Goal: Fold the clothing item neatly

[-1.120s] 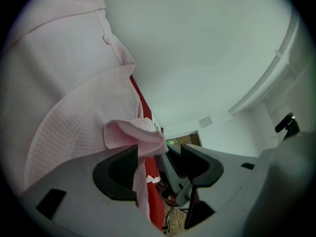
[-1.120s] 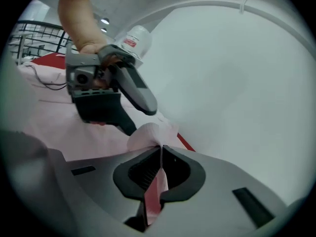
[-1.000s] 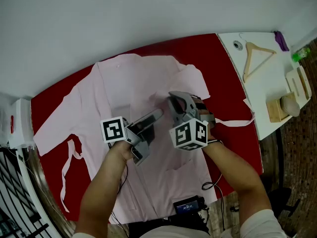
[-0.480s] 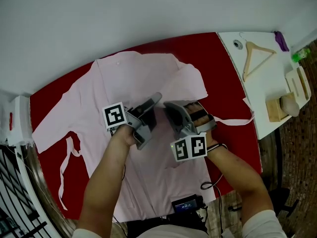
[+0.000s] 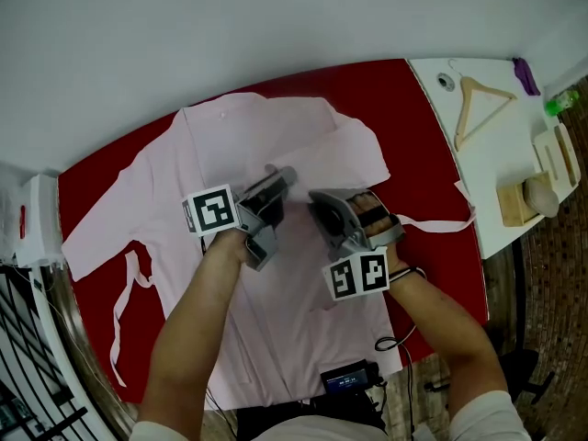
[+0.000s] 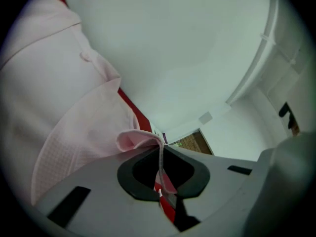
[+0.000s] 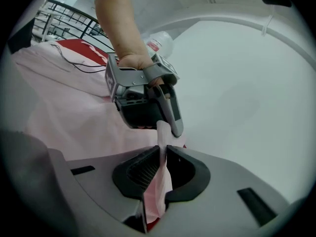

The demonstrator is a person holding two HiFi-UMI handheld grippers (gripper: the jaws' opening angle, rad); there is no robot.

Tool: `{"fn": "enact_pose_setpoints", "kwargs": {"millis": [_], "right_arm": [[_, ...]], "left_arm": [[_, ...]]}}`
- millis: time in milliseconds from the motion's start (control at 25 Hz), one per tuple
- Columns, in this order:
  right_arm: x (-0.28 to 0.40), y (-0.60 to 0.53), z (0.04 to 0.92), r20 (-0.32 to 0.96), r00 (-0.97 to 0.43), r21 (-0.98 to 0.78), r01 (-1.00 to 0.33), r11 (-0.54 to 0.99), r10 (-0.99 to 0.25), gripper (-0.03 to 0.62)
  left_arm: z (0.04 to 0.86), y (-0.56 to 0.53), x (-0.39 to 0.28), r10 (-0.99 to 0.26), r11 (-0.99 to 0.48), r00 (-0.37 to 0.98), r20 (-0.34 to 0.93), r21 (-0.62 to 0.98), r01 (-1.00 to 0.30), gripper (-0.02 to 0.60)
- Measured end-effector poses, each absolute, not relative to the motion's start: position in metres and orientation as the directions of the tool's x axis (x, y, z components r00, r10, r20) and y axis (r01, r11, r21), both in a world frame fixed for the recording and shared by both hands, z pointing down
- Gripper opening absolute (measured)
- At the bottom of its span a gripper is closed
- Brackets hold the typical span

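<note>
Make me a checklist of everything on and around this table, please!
Surface: red table, mostly covered.
Job's things: pink garment spread flat, ties trailing at both sides.
Clutter: wooden hanger and wooden blocks on the white side table; black device at the near edge.
Grippers: left gripper has just closed on a pinch of the garment; right gripper shut on another pinch.
Cables: black cable beside the right wrist.
Surroundings: black railing at left.
</note>
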State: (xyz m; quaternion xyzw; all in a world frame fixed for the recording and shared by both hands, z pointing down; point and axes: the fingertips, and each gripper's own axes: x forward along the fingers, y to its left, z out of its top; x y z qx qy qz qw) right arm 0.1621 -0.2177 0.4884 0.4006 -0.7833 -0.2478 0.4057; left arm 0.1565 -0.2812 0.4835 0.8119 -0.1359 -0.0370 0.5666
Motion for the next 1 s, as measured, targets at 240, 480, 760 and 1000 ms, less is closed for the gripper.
{"fn": "enact_pose_setpoints", "kwargs": {"millis": [240,480,760,1000], "right_arm": [[0.157,-0.211,0.491,0.447,-0.374,0.660,-0.475,0.582,-0.812,0.137],[0.142,-0.201,0.489,0.453,-0.401,0.633,-0.484,0.604,-0.796,0.137],[0.127,-0.187,0.496,0.481,-0.423,0.587,-0.495,0.641,-0.768,0.137],[0.120,-0.186,0.498,0.499,-0.420,0.565,-0.506,0.652,-0.758,0.137]], "left_arm": [[0.464,-0.293,0.134,-0.225,-0.475,0.965,0.133,0.850,-0.228,0.014],[0.464,-0.303,0.094,-0.191,-0.527,0.954,0.230,0.796,-0.297,0.014],[0.463,-0.280,0.023,-0.211,-0.469,0.926,0.313,0.799,-0.376,0.014],[0.461,-0.258,-0.007,-0.309,-0.402,0.899,0.311,0.814,-0.420,0.014]]}}
